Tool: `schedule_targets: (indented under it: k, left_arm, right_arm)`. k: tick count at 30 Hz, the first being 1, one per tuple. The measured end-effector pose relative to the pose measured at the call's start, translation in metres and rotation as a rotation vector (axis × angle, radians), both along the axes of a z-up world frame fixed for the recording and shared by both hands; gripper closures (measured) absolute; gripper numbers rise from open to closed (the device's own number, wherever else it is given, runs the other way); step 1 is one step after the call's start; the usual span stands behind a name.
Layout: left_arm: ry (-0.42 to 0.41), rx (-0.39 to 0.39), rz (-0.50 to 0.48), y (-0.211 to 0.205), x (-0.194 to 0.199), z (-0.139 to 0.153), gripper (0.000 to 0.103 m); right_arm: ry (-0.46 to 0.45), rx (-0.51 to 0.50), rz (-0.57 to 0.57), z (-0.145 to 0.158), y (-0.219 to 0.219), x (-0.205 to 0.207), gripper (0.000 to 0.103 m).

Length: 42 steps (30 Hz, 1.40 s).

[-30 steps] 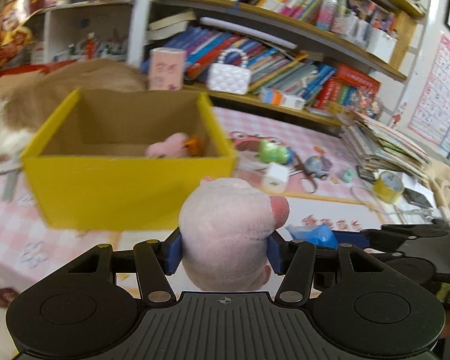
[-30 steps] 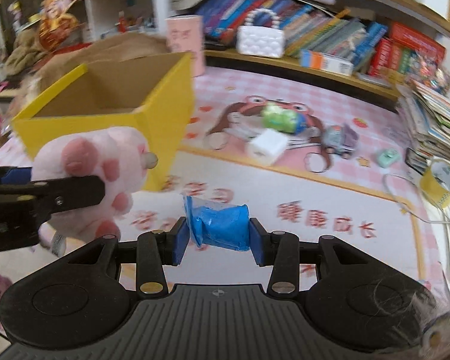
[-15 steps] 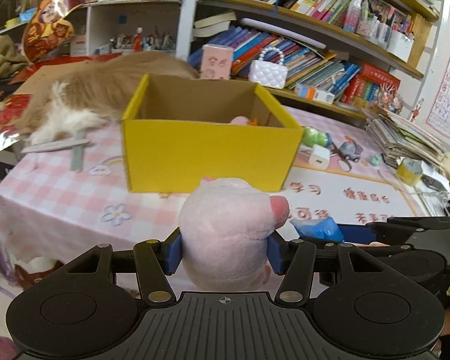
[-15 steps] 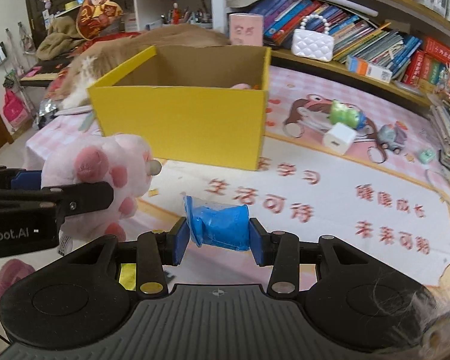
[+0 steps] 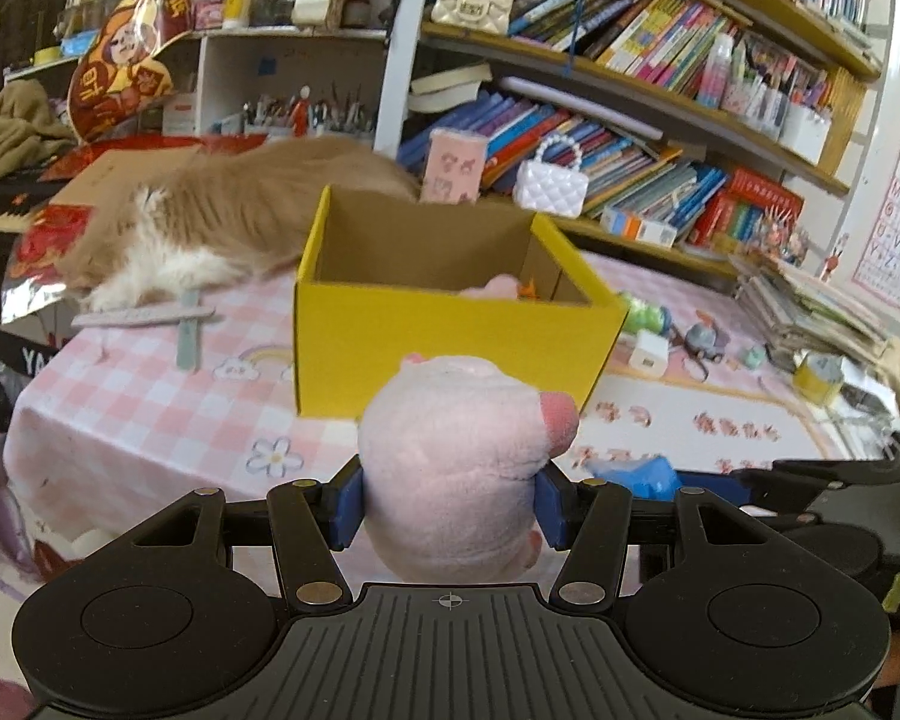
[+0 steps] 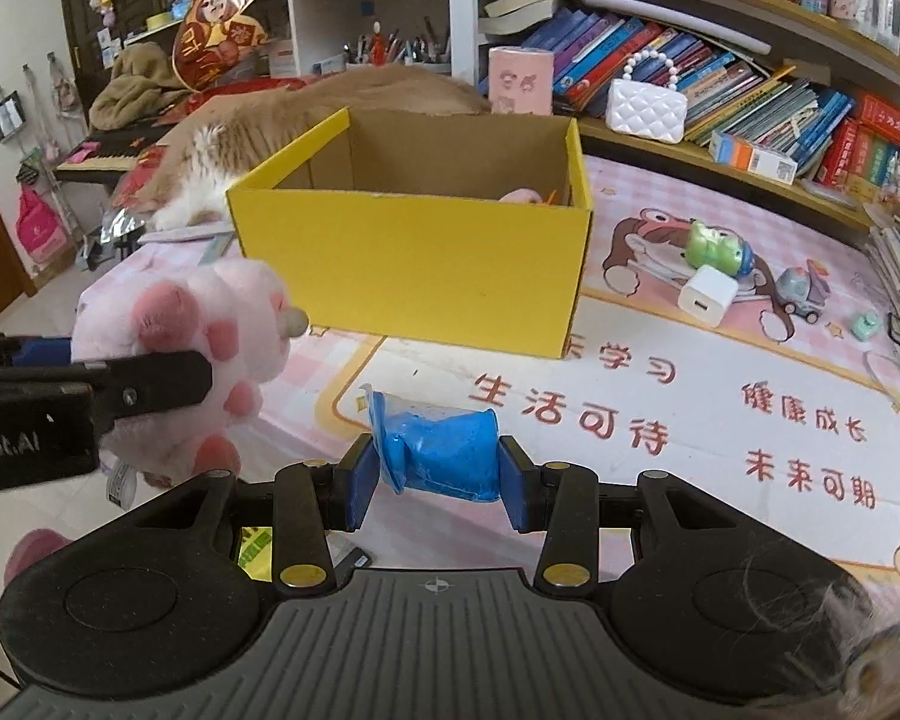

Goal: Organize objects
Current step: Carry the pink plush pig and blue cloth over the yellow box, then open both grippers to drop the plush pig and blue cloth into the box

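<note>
Plush paw (image 5: 459,465), pink, sits clamped between the left gripper (image 5: 450,504) jaws, in front of the yellow box (image 5: 450,342); over to the right gripper (image 6: 437,483), jaws closed on a blue cup (image 6: 441,456) above the mat (image 6: 690,420).

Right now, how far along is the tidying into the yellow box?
Partly done: a pink item already lies in the yellow box. In hand: the left gripper is shut on the pink plush toy, the right gripper on the blue packet, both short of the box. Left on the table: green toy, white charger, toy truck.
</note>
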<state>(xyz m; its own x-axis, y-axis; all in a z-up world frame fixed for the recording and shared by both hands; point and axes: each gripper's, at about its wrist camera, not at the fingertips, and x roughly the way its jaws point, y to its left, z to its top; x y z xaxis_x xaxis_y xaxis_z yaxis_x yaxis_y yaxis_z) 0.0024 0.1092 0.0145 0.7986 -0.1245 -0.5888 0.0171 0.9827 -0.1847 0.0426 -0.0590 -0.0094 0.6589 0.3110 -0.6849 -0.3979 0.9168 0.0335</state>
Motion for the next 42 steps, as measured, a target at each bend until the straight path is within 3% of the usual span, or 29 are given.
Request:
schedule_targets:
  k: [10,20,30,42]
  left_arm:
    - [-0.095,-0.003,0.032,0.003,0.039,0.027,0.049]
    - [-0.115,0.081,0.069,0.008,0.11,0.036,0.048]
    - [-0.031,0.133,0.091,0.005,0.173,0.015,0.048]
    - [0.068,0.195,0.075,-0.003,0.209,-0.012,0.045]
  right_arm:
    - [-0.094,0.03,0.021,0.027,0.003,0.046,0.064]
    - [-0.196,0.045,0.08,0.045,0.017,0.116,0.064]
    - [-0.167,-0.033,0.171,0.021,0.032,0.179,0.064]
    - [-0.108,-0.135,0.312,-0.007,0.056,0.214,0.064]
